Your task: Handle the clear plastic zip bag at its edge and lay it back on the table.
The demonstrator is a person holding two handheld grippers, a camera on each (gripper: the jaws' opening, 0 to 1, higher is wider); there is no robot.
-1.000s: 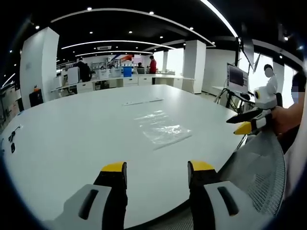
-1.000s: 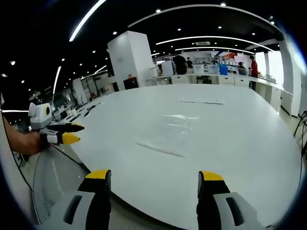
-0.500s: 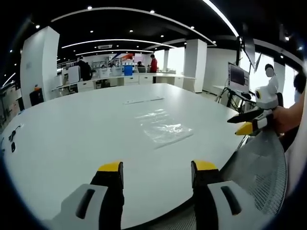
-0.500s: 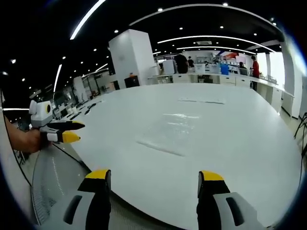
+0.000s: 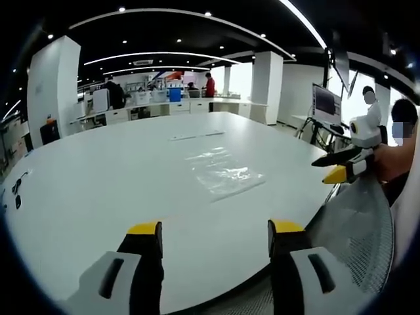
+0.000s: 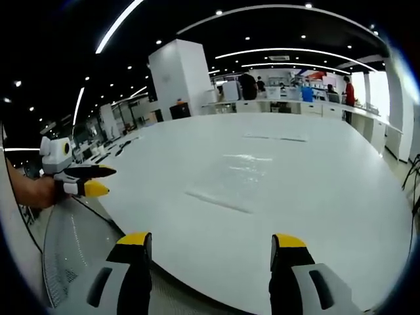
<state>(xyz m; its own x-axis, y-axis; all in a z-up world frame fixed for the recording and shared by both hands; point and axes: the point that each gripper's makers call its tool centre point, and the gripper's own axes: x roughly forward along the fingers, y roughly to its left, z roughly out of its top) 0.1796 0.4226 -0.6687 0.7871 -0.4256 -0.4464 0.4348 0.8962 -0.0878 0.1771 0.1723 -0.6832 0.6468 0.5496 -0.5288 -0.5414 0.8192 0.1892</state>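
Clear zip bag [image 5: 225, 174] [image 6: 231, 182] lies flat mid-surface [image 5: 98, 190] [image 6: 341, 197], untouched. Left hand-held gripper [image 5: 214, 231] released, jaws apart, at 6 o'clock off the near edge. Right hand-held gripper [image 6: 214, 241] likewise released, well apart from bag.

A large open-plan office or lab hall: a dark ceiling with long curved light strips [image 5: 170, 58] and spot lamps, thick white square pillars [image 6: 180, 79], a very big white round tabletop [image 5: 98, 177], long white benches [image 6: 295, 108] at the back with equipment and people standing there, and a monitor on a stand [image 5: 324, 105].
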